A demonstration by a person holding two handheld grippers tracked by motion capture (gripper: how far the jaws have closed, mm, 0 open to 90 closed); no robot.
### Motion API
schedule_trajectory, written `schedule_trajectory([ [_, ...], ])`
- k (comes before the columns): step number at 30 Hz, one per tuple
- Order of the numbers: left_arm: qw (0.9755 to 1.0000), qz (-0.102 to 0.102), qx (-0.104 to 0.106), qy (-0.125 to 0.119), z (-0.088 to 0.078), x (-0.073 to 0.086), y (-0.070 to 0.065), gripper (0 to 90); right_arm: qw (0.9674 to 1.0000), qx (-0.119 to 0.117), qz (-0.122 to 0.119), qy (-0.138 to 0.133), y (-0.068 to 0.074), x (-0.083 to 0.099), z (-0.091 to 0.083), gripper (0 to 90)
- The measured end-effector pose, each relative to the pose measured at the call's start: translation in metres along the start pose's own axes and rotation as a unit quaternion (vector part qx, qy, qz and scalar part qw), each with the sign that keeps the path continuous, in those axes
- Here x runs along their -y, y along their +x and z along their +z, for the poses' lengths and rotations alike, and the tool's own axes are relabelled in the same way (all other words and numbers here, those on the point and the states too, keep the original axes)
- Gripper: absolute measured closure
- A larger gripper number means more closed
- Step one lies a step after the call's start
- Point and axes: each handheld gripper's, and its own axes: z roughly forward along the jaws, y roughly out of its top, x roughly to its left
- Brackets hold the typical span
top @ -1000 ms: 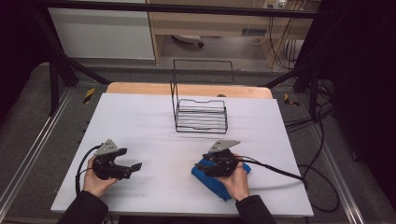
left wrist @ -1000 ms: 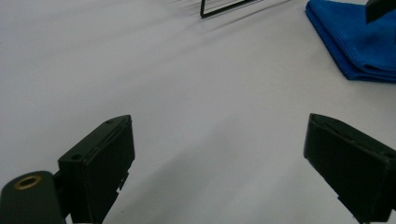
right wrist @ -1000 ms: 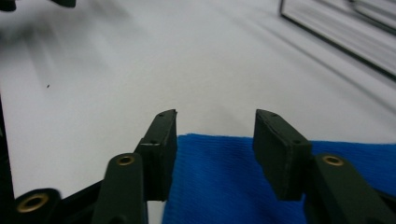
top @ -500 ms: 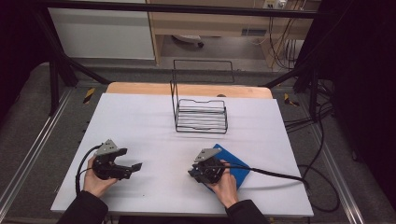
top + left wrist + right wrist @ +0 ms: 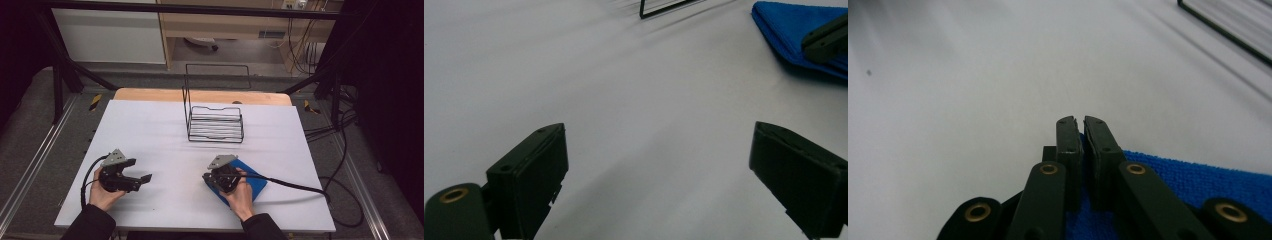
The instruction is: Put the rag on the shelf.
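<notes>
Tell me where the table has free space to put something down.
Free: the left part between the rack and the left hand-held gripper, and the right edge beyond the rack. Crowded: front right, around the cloth and the right hand-held gripper.

No text, label, brand or number can be read anywhere. The yellow-and-black patches (image 5: 95,101) on the floor beside the table (image 5: 150,125) carry no legible marks.
</notes>
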Motion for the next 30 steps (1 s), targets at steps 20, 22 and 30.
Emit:
schedule_trajectory([
  [20, 1.0000, 0.000, 0.002, 0.001, -0.001, 0.001, 0.002, 8.5, 0.9945, -0.005, 0.098, -0.037, -0.005, -0.051, 0.067, 58.0],
  [22, 1.0000, 0.000, 0.001, 0.001, -0.001, 0.001, 0.001, 8.5, 0.9964, 0.002, 0.074, -0.043, -0.005, -0.054, 0.053, 48.2],
  [30, 1.0000, 0.000, 0.001, 0.002, -0.001, 0.001, 0.000, 8.5, 0.9964, 0.036, 0.059, -0.049, -0.034, -0.028, -0.013, 43.0],
])
